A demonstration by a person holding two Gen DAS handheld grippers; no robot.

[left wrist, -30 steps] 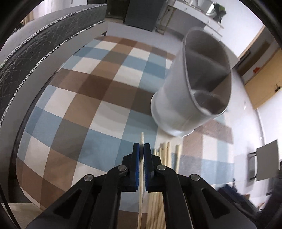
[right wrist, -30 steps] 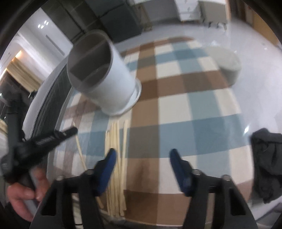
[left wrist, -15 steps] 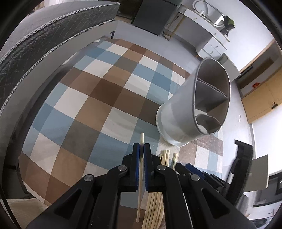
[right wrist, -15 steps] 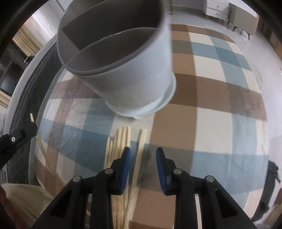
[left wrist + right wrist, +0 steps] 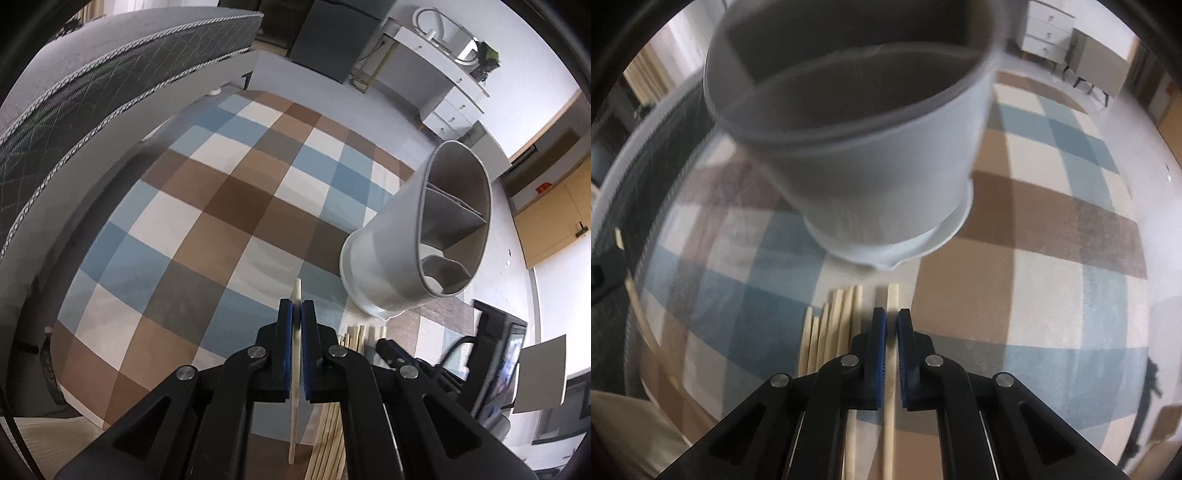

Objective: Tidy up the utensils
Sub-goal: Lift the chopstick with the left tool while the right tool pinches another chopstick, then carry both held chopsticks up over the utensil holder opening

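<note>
A grey utensil holder [image 5: 421, 236] with inner dividers stands on the checked tablecloth; it fills the top of the right wrist view [image 5: 857, 147]. Several pale wooden chopsticks [image 5: 834, 325] lie in a bundle in front of it. My left gripper [image 5: 296, 314] is shut on one chopstick [image 5: 295, 369] and holds it above the cloth, left of the holder. My right gripper [image 5: 889, 325] is low over the bundle, its jaws closed to a narrow gap around a single chopstick [image 5: 892, 295] that lies a little apart from the rest.
The checked tablecloth [image 5: 207, 229] covers the table. A dark quilted mattress edge [image 5: 92, 85] runs along the left. White drawers [image 5: 1045, 33] and a cabinet stand on the floor behind. My right gripper's body shows in the left wrist view [image 5: 424, 365].
My right gripper has come down and forward to the chopstick bundle and closed from wide open to a narrow gap around one chopstick. My left gripper has risen and drawn back, still holding its chopstick.
</note>
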